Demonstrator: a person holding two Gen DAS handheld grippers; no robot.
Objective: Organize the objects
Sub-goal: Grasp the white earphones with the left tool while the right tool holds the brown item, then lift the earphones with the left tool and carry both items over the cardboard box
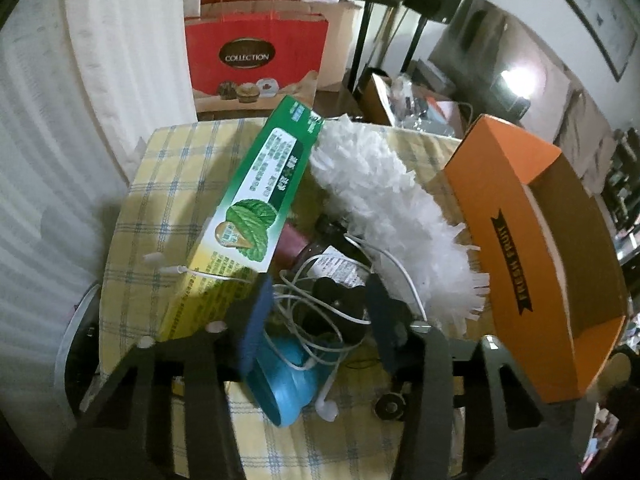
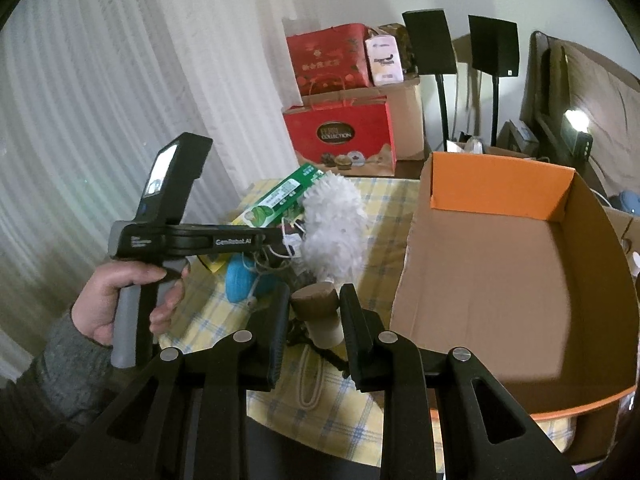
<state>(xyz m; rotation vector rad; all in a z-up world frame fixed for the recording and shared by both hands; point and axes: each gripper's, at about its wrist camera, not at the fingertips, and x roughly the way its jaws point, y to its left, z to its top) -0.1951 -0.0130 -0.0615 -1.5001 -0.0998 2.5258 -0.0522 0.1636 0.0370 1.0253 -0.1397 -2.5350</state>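
On the yellow checked cloth (image 1: 180, 184) lies a heap: a green toothpaste box (image 1: 256, 200), a white fluffy duster (image 1: 380, 208), a dark labelled bottle (image 1: 338, 268), a blue round thing (image 1: 288, 380) and a tangled white earphone cable (image 1: 320, 328). My left gripper (image 1: 320, 312) points down over the tangle, its blue pads either side of the cable and a black lump (image 1: 336, 308), with a gap still showing. In the right wrist view a hand (image 2: 120, 300) holds that left gripper (image 2: 286, 240). My right gripper (image 2: 314, 316) is shut on a brown-topped cork stopper (image 2: 314, 300), left of the orange box (image 2: 500, 272).
The orange box (image 1: 540, 260), marked FRESH FRUIT, stands open with nothing in it at the table's right. Red gift bags (image 2: 340, 136) and a cardboard carton (image 2: 408, 120) sit behind the table, with two black speakers on stands (image 2: 430, 44). White curtains (image 2: 100, 100) hang at the left.
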